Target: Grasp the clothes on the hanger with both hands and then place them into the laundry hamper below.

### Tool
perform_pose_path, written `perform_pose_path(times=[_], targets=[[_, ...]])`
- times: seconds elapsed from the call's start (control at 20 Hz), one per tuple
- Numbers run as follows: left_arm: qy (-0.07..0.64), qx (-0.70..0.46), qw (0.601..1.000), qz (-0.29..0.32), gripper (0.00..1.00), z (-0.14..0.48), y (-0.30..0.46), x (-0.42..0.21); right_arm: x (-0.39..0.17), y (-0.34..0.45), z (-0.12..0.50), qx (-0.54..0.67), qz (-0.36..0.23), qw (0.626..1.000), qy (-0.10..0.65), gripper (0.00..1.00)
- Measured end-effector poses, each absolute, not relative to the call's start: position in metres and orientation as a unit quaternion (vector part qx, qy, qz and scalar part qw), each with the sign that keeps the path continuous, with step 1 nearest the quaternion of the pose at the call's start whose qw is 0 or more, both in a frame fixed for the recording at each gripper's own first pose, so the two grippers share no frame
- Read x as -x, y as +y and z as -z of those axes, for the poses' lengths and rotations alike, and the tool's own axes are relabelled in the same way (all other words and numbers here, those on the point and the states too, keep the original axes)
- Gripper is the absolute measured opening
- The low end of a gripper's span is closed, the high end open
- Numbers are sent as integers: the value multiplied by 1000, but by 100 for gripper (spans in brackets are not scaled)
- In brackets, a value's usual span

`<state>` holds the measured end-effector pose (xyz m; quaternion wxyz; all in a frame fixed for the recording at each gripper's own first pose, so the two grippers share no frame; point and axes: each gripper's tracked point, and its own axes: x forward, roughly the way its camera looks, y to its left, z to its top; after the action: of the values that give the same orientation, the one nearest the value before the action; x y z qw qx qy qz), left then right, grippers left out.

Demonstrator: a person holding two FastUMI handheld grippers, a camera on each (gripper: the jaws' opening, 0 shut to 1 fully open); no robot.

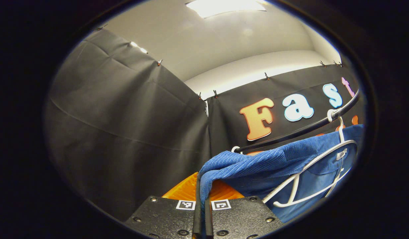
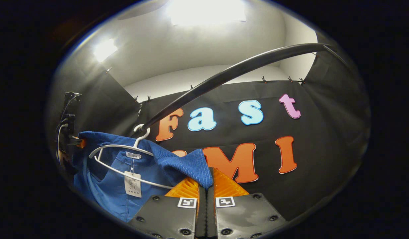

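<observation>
Clothes (image 1: 257,166) pinched between both grippers' closed fingers (image 2: 191,189).

The black rail (image 2: 231,71) is crossing overhead, the white hanger (image 2: 124,156) (hooked on it) is blocking the garment's inside.

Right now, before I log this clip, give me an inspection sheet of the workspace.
Surface: nothing seen.
Job's things: blue garment hangs on a white hanger hooked over a dark rail; paper tag dangles inside the collar. Hamper: nothing seen.
Clutter: nothing seen.
Grippers: left gripper shut on a fold of the blue garment at one shoulder; right gripper shut on the other shoulder.
Cables: thin wires on a dark device beyond the garment, right gripper view.
Surroundings: black cloth wall, white ceiling with a light panel.
</observation>
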<state>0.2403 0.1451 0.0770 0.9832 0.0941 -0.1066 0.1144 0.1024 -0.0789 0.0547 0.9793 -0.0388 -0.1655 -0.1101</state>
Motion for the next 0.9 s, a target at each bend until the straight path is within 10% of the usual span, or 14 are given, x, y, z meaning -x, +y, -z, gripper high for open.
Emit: perform_pose_path(times=[0.3, 0.9], targets=[[21, -10, 997, -74, 5, 35, 149, -276, -93, -78, -60, 42, 112, 979, -167, 12], [34, -21, 996, -78, 5, 78, 130, -231, -121, -127, -76, 128, 213, 952, -176, 8]])
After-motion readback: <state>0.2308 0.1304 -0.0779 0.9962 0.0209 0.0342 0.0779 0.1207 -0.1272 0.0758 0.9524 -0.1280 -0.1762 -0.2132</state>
